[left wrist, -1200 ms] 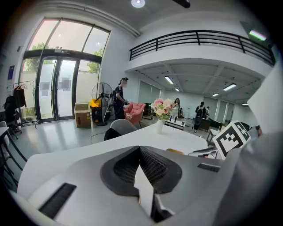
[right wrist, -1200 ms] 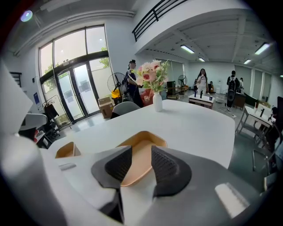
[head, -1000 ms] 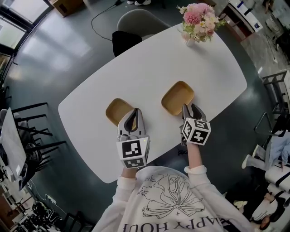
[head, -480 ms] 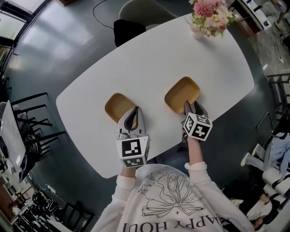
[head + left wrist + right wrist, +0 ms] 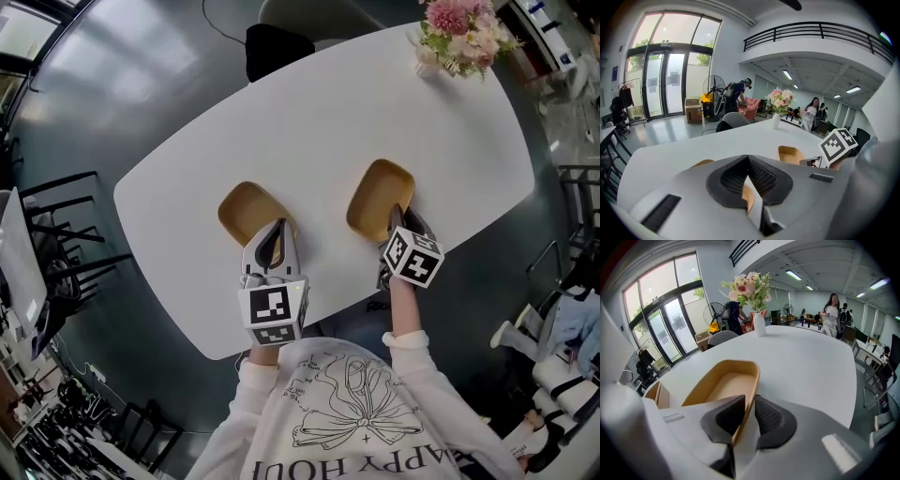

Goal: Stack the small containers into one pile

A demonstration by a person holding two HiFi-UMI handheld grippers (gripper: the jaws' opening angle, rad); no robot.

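Note:
Two tan oblong containers lie apart on the white table [image 5: 328, 112]. The left container [image 5: 246, 210] [image 5: 701, 163] has my left gripper [image 5: 271, 234] [image 5: 747, 158] at its near end, the tips shut together with nothing between them; a strip of tan shows through the gap behind the tips. My right gripper [image 5: 401, 217] [image 5: 749, 401] straddles the near wall of the right container [image 5: 378, 195] [image 5: 724, 383], one pad inside and one outside. Its jaws have just been closing, and a thin gap still shows beside the outer pad.
A vase of pink flowers [image 5: 459, 33] [image 5: 752, 291] stands at the table's far right end. A grey chair [image 5: 281, 37] sits behind the far edge. The near table edge runs just below both grippers. People stand in the room beyond.
Both grippers have sunk toward the table. The right gripper's jaws have narrowed around the right container's near wall. The left gripper's tips now sit at the left container's near end.

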